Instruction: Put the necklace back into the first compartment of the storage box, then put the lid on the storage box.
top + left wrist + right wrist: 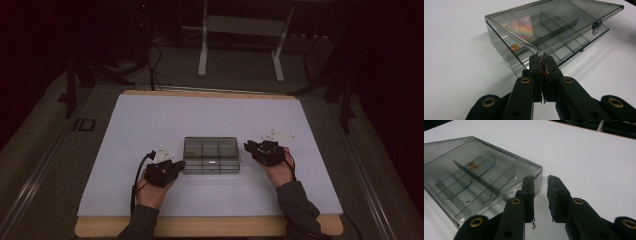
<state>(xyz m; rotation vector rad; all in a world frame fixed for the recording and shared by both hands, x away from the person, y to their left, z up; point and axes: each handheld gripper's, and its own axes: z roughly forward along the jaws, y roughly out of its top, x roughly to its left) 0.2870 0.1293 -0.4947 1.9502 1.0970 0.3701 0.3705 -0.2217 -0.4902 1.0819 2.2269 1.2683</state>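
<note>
A clear smoky plastic box (211, 155) with inner dividers sits near the middle of a white sheet (150, 120) that covers most of a wooden table (200, 227); the bare wood shows as a strip along the near edge and a thin line at the far edge; the room around is dark, with grey floor (40, 150), black cables (155, 65) trailing beyond the table and the pale legs of a metal stand (202, 50) at the back. The left gripper (176, 165) rests at the box's left near corner, held by the person's left hand (152, 192); in the left gripper view (541, 58) its jaws are pressed together on the corner of the lid (554, 22), which is tilted up a little from the tray below, with a gap along the front edge; a few small orange bits (515, 47) lie in one compartment beside the left wall. The right gripper (252, 147) sits just beside the box's right side, held by the right hand (281, 172); in the right gripper view (540, 185) its jaws stand apart with nothing between them, the left jaw close against the box's corner (537, 173), though whether it touches I cannot tell; the white sheet there is bare and bright.
</note>
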